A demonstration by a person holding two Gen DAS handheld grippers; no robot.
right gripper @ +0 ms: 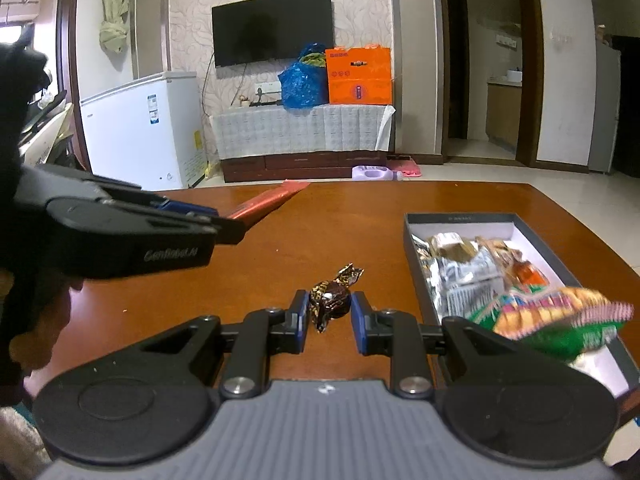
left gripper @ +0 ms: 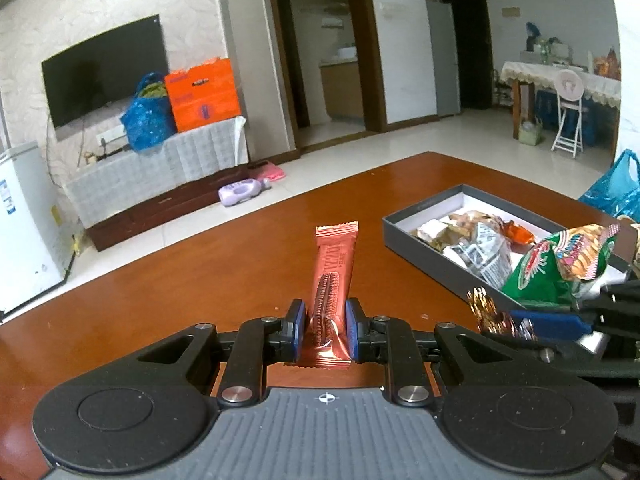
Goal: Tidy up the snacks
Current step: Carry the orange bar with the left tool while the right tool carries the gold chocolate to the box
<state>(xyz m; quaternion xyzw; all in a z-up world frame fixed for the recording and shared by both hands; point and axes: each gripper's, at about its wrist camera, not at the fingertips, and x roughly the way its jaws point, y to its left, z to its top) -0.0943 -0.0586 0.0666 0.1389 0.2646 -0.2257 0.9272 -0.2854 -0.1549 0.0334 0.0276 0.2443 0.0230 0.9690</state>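
My left gripper (left gripper: 326, 320) is shut on a long red-brown cookie bar wrapper (left gripper: 332, 276) and holds it above the brown table (left gripper: 200, 280). The bar also shows in the right wrist view (right gripper: 272, 200), sticking out of the left gripper (right gripper: 224, 224). My right gripper (right gripper: 330, 312) has its jaws around a dark gold-foil candy (right gripper: 332, 296); the left pad touches it, and a narrow gap shows at the right pad. The candy's foil shows in the left wrist view (left gripper: 486, 308). A grey box (right gripper: 412, 248) with several snacks lies at right. A green snack bag (right gripper: 560, 320) rests at its near end.
The grey box (left gripper: 408, 236) and green bag (left gripper: 560, 264) sit to the right of my left gripper. A blue plastic bag (left gripper: 616, 188) lies at the table's far right edge. A white freezer (right gripper: 148, 128) and a TV cabinet stand beyond the table.
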